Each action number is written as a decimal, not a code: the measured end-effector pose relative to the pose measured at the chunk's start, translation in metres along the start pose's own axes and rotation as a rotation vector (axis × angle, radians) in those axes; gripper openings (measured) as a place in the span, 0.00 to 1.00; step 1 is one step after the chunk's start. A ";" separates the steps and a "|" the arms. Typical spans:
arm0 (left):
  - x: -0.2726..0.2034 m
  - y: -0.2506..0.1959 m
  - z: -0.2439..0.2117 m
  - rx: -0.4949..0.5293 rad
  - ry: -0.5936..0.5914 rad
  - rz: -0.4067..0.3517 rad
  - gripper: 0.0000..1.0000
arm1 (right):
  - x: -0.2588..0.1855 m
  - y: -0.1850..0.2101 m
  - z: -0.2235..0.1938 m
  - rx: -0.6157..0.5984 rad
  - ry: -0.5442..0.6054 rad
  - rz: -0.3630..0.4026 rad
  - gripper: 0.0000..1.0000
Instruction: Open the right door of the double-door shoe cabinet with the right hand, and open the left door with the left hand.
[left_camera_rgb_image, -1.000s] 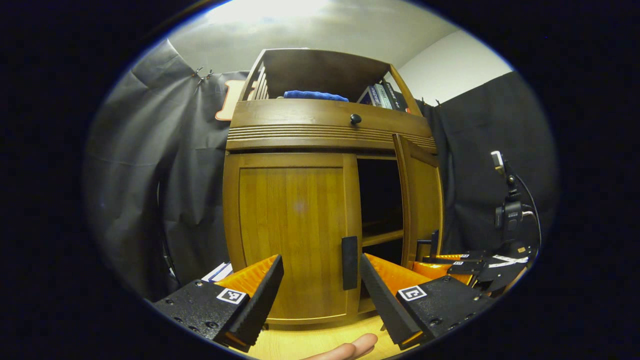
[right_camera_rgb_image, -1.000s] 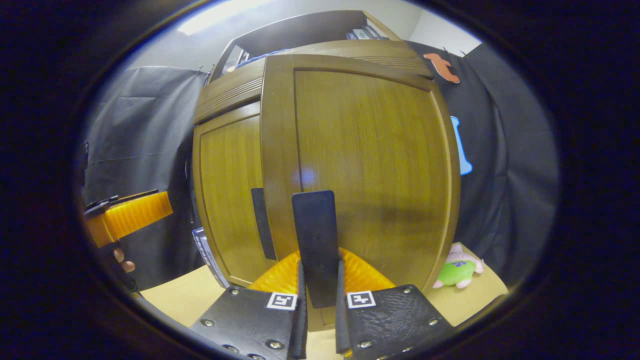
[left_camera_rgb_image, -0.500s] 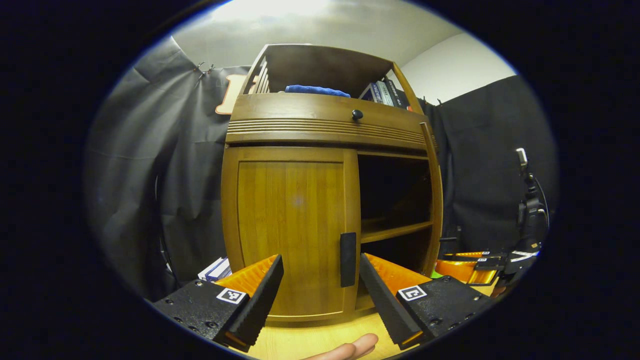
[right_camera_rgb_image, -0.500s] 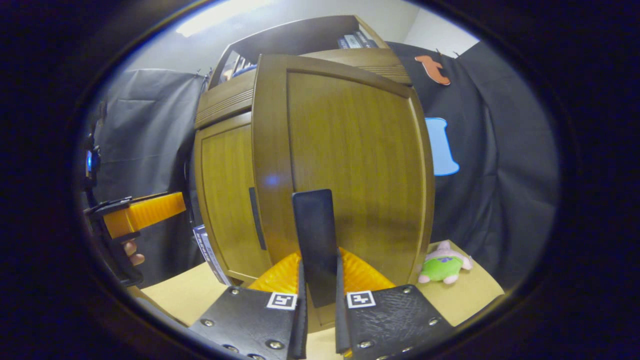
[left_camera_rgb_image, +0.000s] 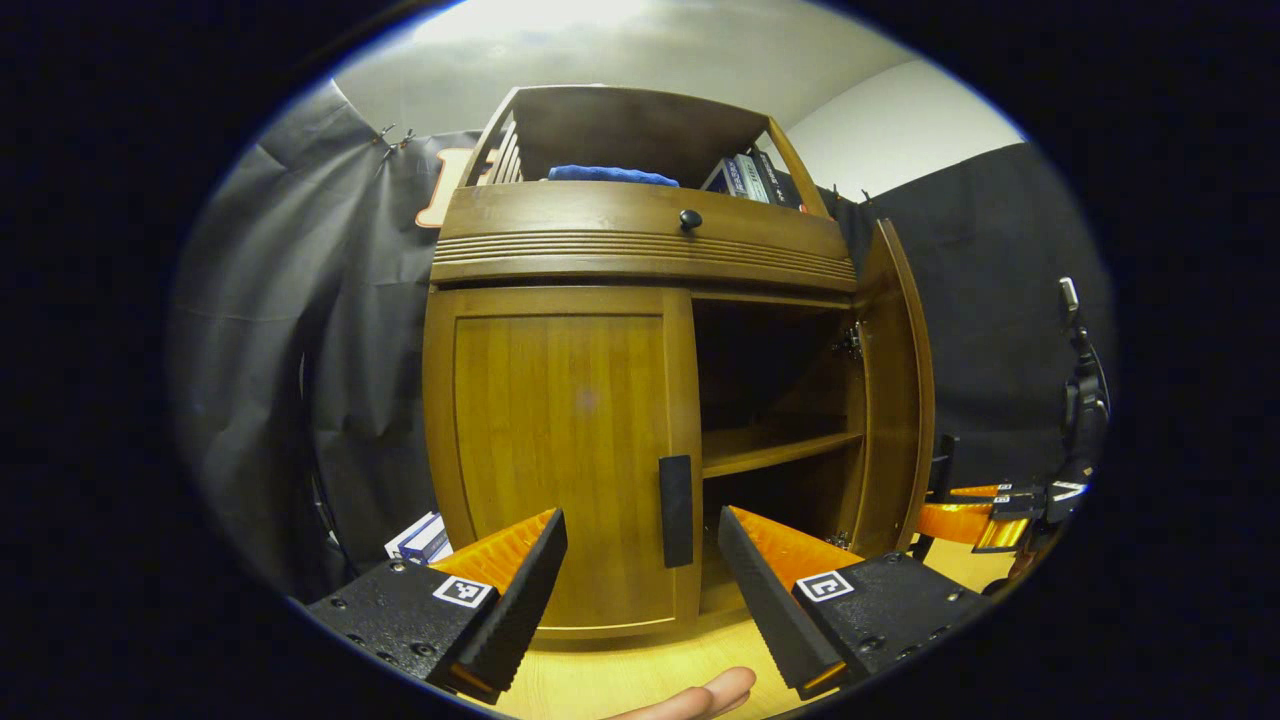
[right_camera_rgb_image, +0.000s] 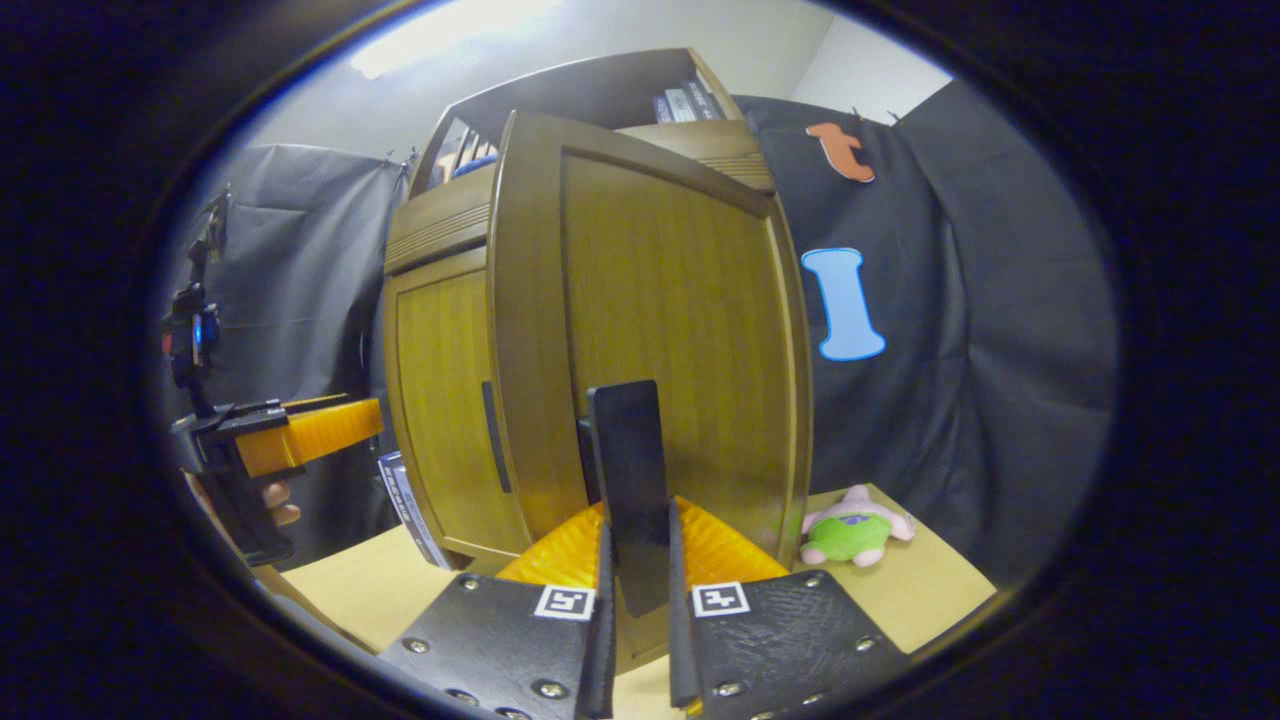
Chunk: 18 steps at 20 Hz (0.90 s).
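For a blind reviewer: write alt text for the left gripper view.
The left tool hangs open before the shut left door's handle. The right door stands swung open, baring a shelf.

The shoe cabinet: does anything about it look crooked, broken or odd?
Nothing looks damaged. The right door stands swung wide, its handle clamped in the right gripper, while the left door is shut. A plush toy lies on the table beside the cabinet.
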<state>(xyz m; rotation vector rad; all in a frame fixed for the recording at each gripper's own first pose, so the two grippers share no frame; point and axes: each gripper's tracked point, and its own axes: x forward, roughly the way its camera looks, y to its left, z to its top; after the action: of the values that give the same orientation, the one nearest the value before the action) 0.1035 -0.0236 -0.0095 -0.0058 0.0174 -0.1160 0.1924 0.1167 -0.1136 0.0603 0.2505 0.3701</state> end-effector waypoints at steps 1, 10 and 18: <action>0.001 -0.002 -0.003 -0.003 0.010 -0.004 0.95 | -0.002 -0.004 0.001 0.006 -0.003 -0.010 0.21; 0.008 -0.007 -0.015 0.001 0.053 0.003 0.95 | -0.032 -0.066 0.019 -0.068 -0.077 -0.249 0.02; 0.008 -0.018 -0.020 0.022 0.054 -0.014 0.97 | -0.049 -0.107 0.024 -0.127 -0.084 -0.323 0.01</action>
<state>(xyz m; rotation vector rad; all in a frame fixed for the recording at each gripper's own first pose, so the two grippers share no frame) 0.1094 -0.0426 -0.0296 0.0190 0.0696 -0.1302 0.1916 -0.0015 -0.0900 -0.0888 0.1492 0.0614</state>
